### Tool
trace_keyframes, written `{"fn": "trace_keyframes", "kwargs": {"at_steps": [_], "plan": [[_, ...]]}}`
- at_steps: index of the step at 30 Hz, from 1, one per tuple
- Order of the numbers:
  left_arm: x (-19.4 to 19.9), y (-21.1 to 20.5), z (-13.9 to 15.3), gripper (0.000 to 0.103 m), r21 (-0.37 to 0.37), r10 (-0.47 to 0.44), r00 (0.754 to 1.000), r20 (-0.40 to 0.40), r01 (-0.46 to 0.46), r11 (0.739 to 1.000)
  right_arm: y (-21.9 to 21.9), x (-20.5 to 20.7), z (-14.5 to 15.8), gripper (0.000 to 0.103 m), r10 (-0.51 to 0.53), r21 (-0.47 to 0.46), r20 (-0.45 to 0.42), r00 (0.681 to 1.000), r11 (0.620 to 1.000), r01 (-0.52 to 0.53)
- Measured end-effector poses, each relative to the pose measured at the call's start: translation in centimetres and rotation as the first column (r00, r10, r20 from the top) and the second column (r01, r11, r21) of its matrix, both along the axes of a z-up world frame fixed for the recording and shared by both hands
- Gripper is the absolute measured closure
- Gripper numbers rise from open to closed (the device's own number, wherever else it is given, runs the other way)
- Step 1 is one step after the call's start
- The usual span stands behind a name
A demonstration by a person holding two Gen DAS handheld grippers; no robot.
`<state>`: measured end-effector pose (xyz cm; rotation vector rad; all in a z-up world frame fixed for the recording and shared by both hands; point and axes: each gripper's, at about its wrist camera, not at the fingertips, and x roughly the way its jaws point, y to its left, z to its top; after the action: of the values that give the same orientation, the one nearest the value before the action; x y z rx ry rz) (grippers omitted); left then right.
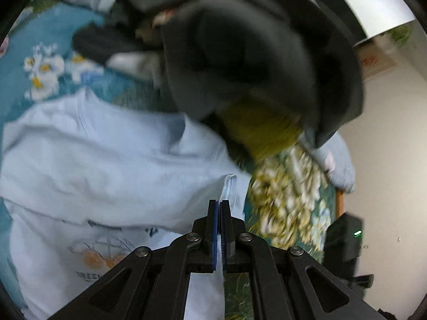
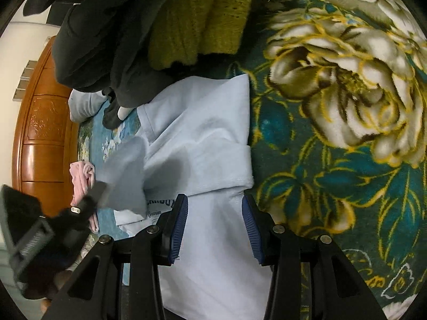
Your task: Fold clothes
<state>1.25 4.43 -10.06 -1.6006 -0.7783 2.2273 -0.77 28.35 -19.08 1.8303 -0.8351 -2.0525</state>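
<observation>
- The left gripper (image 1: 220,205) has its blue pads pressed together on a thin edge of the pale blue T-shirt (image 1: 106,144); in the right wrist view it shows at the left, lifting a flap of that fabric clear of the bed.
- The right gripper (image 2: 214,205) stands with its pads wide apart and nothing between them, hovering just above the shirt's body.
- The shirt lies on the floral blanket (image 2: 347,106), its long axis running straight ahead of the right fingers, one sleeve already turned in across it.
- Beyond the shirt sits a dark garment pile (image 2: 106,40) with an olive knit (image 2: 202,21).
- The left hand holds the side to be folded; I judge the right is nearer the body to pin it.
</observation>
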Motion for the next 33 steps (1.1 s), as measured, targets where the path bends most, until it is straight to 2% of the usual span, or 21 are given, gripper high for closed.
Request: {"fn": "trace_keyframes", "kwargs": {"at_steps": [4,7,8,9,12,15,18,21,26,27,28,30,33], "plan": [[0.4,-0.1,-1.0,0.096,-0.007,-0.038,0.998,0.044,0.039,0.999,-0.4,-0.3,-0.3,0.058,0.003,-0.03,-0.013,1.0,1.0,-0.004],[1.0,-1.3,-1.0,0.082,0.0,-0.051,0.997,0.056,0.052,0.999,-1.2,-0.7,-0.3,0.058,0.019,-0.054,-0.026,0.999,0.998,-0.02],[1.1,-1.8,-1.3,0.072,0.005,-0.046,0.997,0.062,0.046,0.999,-1.6,-0.9,-0.3,0.058,0.027,-0.061,-0.031,0.999,0.998,-0.029],[1.3,-2.5,-1.7,0.067,0.012,-0.036,0.997,0.066,0.036,0.999,-2.0,-1.1,-0.4,0.058,0.034,-0.064,-0.033,0.999,0.997,-0.036],[2.7,-6.0,-2.6,0.063,0.004,0.053,0.996,0.067,-0.053,0.999,-2.9,-1.8,-0.4,0.058,0.058,-0.047,-0.055,0.997,0.997,-0.06],[3.9,-10.3,-4.6,0.063,-0.024,0.188,0.975,0.118,-0.187,0.982,-2.9,-2.8,-0.4,0.058,0.088,0.0,-0.095,0.992,0.996,-0.089],[5.5,-15.4,-6.3,0.063,-0.061,0.334,0.931,0.147,-0.329,0.942,-3.8,-4.5,-1.1,0.058,0.117,0.016,-0.111,0.987,0.993,-0.116],[7.7,-19.8,-7.8,0.063,-0.04,0.467,0.866,0.179,-0.468,0.883,-4.7,-5.9,-2.3,0.058,0.127,0.039,-0.096,0.987,0.991,-0.124],[9.7,-22.4,-9.2,0.063,0.084,0.549,0.812,0.198,-0.572,0.816,-6.2,-7.0,-3.8,0.058,0.098,0.054,-0.059,0.993,0.994,-0.095],[10.1,-22.9,-9.4,0.063,0.109,0.563,0.801,0.203,-0.59,0.8,-6.4,-7.0,-3.7,0.072,0.098,0.053,-0.06,0.993,0.994,-0.095],[10.5,-23.4,-9.7,0.063,0.134,0.577,0.79,0.208,-0.607,0.783,-6.7,-6.9,-3.5,0.093,0.107,0.033,-0.058,0.993,0.994,-0.105],[11.2,-24.2,-10.1,0.062,0.183,0.6,0.769,0.22,-0.637,0.749,-7.3,-6.8,-3.0,0.097,0.127,-0.009,-0.058,0.99,0.992,-0.128],[10.9,-24.5,-10.4,0.059,0.22,0.589,0.775,0.229,-0.63,0.745,-7.6,-6.3,0.0,0.098,0.149,-0.082,-0.131,0.98,0.984,-0.16]]}}
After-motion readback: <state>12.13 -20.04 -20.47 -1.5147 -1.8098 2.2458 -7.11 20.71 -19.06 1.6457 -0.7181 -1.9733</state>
